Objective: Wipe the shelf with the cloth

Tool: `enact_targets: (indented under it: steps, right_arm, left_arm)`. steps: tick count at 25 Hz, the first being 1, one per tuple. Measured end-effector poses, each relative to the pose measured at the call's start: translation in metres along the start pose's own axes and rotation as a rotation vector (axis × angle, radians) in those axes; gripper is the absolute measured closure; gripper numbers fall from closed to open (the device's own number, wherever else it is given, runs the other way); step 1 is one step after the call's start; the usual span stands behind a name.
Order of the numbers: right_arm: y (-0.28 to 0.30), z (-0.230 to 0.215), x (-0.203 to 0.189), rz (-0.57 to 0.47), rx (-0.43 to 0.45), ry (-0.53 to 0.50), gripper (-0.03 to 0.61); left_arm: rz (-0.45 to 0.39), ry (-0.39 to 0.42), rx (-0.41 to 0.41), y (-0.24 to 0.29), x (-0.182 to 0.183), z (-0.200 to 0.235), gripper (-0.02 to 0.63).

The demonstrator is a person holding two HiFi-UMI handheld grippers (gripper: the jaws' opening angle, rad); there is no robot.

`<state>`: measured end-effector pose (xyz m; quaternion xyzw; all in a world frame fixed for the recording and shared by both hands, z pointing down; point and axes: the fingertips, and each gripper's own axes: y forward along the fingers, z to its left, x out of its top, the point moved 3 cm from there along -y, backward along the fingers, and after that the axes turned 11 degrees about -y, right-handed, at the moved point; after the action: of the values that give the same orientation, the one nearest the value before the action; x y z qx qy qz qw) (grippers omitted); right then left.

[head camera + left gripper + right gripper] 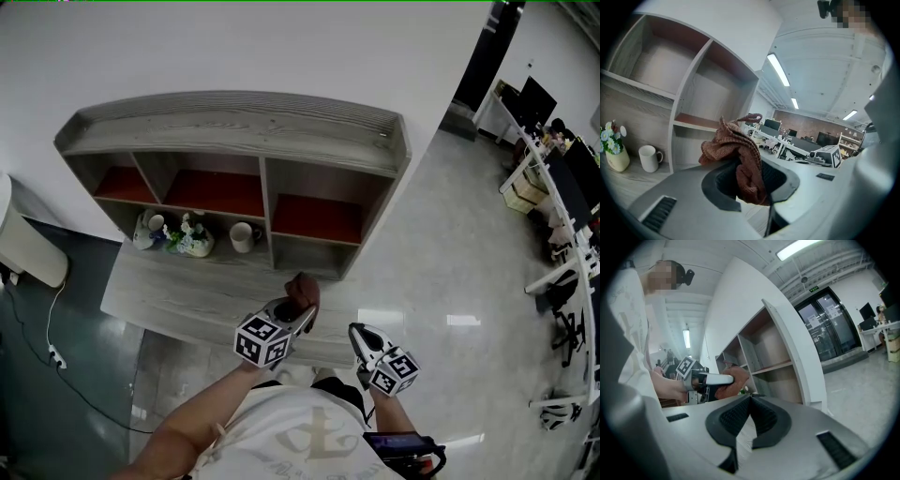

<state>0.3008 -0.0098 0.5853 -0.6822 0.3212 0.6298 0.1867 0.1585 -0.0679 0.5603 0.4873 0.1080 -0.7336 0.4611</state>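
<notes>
One cloth [733, 145] sits clamped in left gripper [749, 176] beside shelf [234, 127] edge (right gripper [750, 401] closed).

Grey wood shelf [234, 127], matt, with rough grain lines. Smooth red boards [216, 192] inside the shelf. Brown knitted cloth [736, 150] in front of the shelf, soft and bumpy. Shiny white mug [244, 236] in the shelf. Glossy floor [441, 281] beside the shelf.

One cloth [302, 291], one mug [244, 236], two claws [302, 317] [362, 332]
</notes>
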Motion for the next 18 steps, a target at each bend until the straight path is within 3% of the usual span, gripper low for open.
enact_targets:
  steps: [8,18]
  right_arm:
    - [0.013,-0.023,0.006,-0.012,0.028,0.001,0.574]
    - [0.017,-0.063,0.013,-0.013,0.050,0.010,0.574]
  left_arm:
    - [-0.011,0.026,0.016,0.030,0.037,0.002,0.508]
    - [0.047,0.089,0.036,0.096,0.078,0.003,0.506]
